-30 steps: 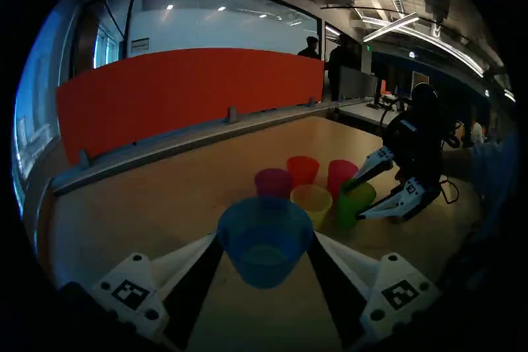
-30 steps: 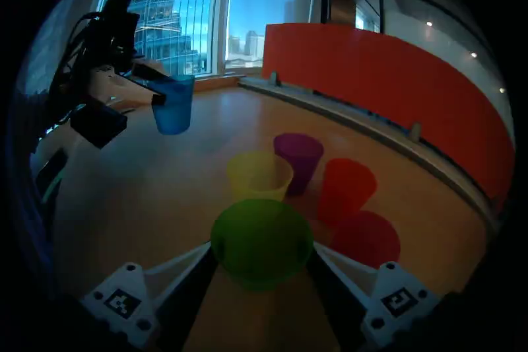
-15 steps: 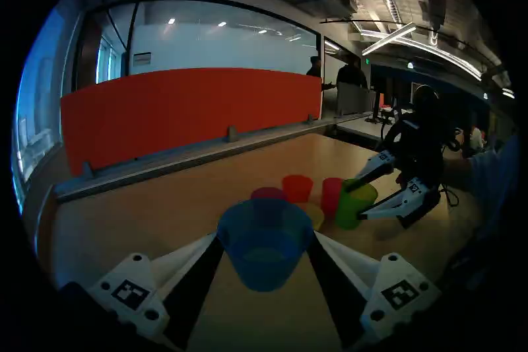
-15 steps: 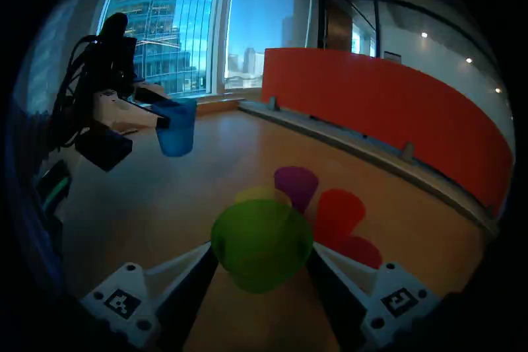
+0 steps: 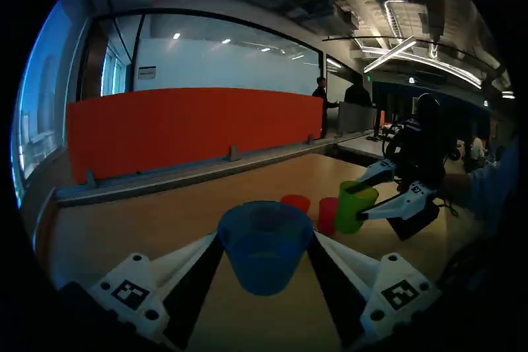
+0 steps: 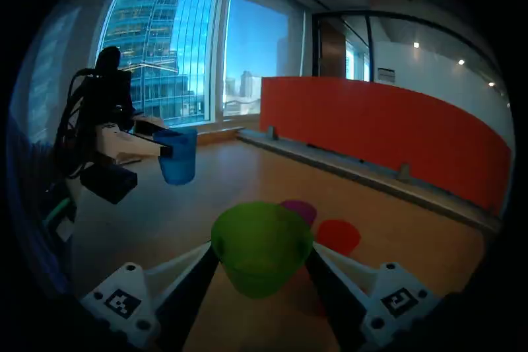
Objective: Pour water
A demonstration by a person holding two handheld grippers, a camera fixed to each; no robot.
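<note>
A: Blue cup [image 5: 265, 253] sits lower centre of the left gripper view, upright and mouth up. It's wedged between the left gripper's [image 5: 265, 238] two white fingers [image 5: 198, 256], and both press its sides in a firm clamp.

B: Upright makes sense, since nothing slops out. There's a paler band low inside that may be water, but I can't be sure.

A: In the right gripper view the green cup [image 6: 262, 253] is lower centre too. The right gripper [image 6: 262, 240] squeezes it the same way, one finger on each flank, rim level.

B: Both cups appear lifted off the counter [image 5: 152, 220] and well apart from each other. At the left of that view the blue one hangs in the air.

A: I'd call this lining up for the pour. Which cup tips, I can't tell.

B: Further out, a red cup [image 5: 296, 203] stands on the counter, just beside the green one in the left gripper view. An orange partition [image 5: 185, 121] runs behind.
</note>
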